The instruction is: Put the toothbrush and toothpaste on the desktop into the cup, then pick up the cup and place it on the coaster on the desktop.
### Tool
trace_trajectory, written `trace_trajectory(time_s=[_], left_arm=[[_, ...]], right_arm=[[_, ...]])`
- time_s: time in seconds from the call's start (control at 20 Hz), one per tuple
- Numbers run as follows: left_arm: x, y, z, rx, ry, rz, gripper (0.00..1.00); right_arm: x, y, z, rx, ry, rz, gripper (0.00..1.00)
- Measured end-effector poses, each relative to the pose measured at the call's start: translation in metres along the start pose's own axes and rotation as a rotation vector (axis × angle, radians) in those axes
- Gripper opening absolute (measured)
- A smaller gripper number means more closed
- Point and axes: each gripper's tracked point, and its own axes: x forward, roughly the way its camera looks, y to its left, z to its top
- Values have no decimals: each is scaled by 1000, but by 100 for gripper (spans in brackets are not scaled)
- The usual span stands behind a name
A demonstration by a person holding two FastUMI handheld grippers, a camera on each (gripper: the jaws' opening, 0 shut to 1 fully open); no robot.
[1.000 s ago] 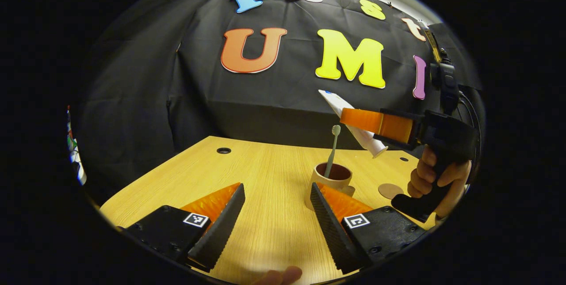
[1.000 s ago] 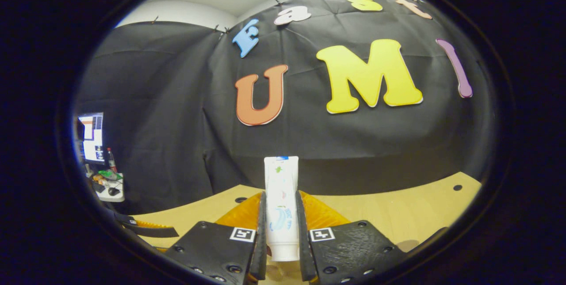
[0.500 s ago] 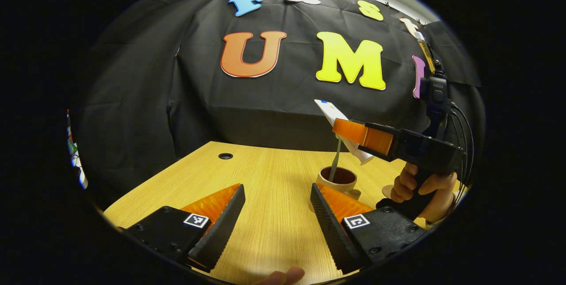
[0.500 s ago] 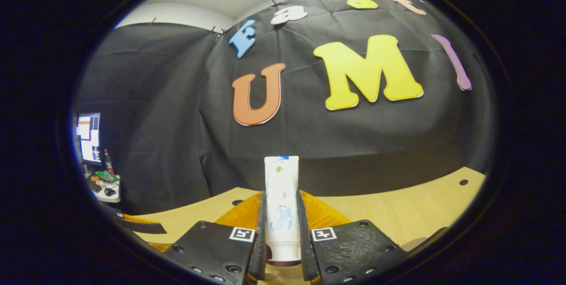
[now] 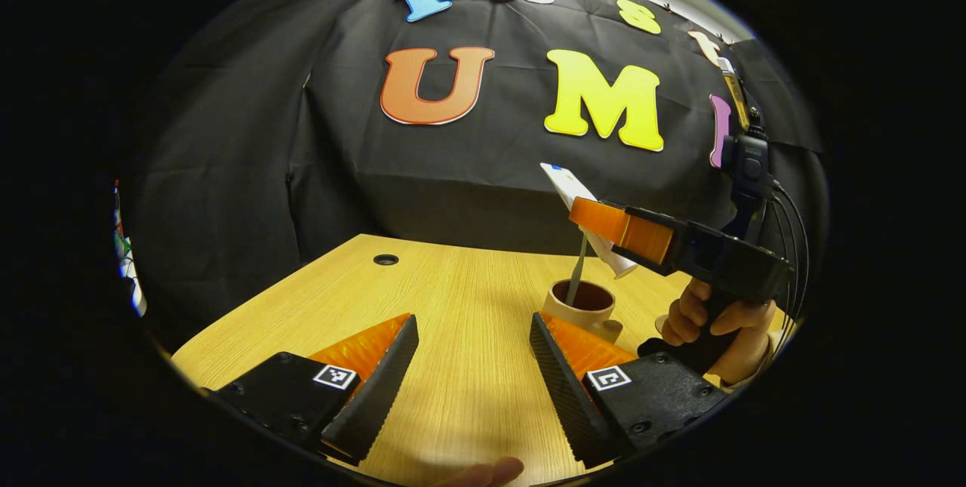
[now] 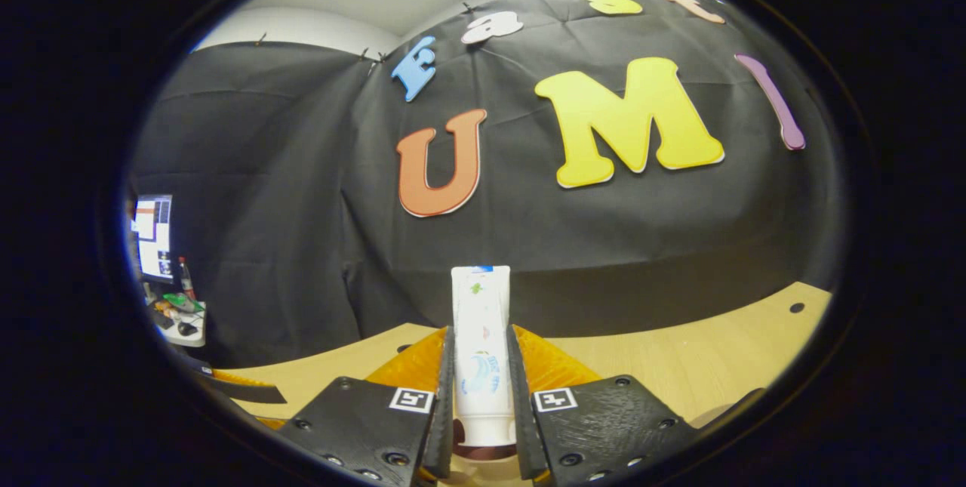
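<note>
In the left gripper view a tan cup (image 5: pixel 579 307) with a dark red inside stands on the wooden desk (image 5: pixel 453 298), right of centre. A pale toothbrush (image 5: pixel 579 272) stands upright in it. Just above the cup my right gripper (image 5: pixel 587 212), held by a hand (image 5: pixel 717 317), is shut on a white toothpaste tube (image 5: pixel 571 189) that tilts cap-down toward the cup's mouth. In the right gripper view the tube (image 6: pixel 481 336) stands upright between my right gripper (image 6: pixel 481 355) fingers, with the cup's rim (image 6: pixel 483 451) directly beneath. My left gripper (image 5: pixel 472 319) hovers open and holds nothing, near the cup's left side.
A sliver of round coaster (image 5: pixel 657 320) lies on the desk right of the cup, mostly behind the hand. A cable hole (image 5: pixel 386 259) sits at the desk's far left. A lit screen (image 6: pixel 155 234) and cluttered shelf stand beyond the desk's left edge.
The right gripper carried the toothpaste leftward and slightly down until its cap end hangs over the cup. The left gripper stayed open and nearly still.
</note>
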Motion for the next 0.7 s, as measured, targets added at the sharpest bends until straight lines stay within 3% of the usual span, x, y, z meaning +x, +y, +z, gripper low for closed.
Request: trace_trajectory(time_s=[0.4,0.7], left_arm=[[1,1,-3,0,3,4,95],[0,-1,0,14,-4,8,95]], right_arm=[[-5,3,-14,-35,16,16,36],[-23,5,19,-63,-77,15,36]])
